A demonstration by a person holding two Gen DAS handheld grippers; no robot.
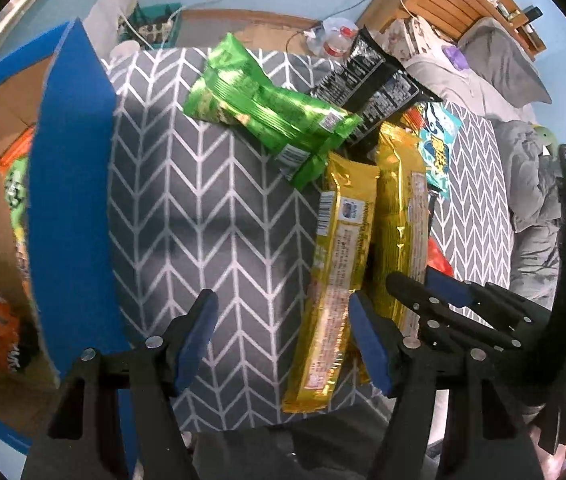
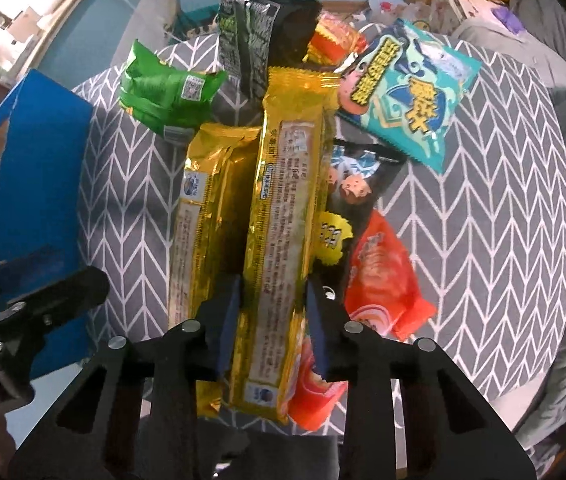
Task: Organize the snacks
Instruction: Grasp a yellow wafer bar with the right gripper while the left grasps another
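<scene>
Right wrist view shows a heap of snack packets crowding the round tabletop (image 2: 483,200) with its grey chevron cloth: a green packet (image 2: 167,96) toward the far left, a black packet (image 2: 259,28) at the far edge, a teal packet (image 2: 411,92) to the far right, and an orange-red packet (image 2: 383,280) lying just right of the right tongs (image 2: 273,320). Two long gold packets lie side by side, pointing from the near edge to the middle. The right tongs are clamped on the right gold packet (image 2: 283,208) near its close end, pads pressed on both sides. The left gold packet (image 1: 339,264) lies just beside it, touching. In the left wrist view, the left tongs (image 1: 283,328) stand wide apart over the near edge, the left gold packet's close end lying between the fingers, against the right one. A blue cardboard box (image 1: 71,200) stands off the left edge, orange and green packets inside.
</scene>
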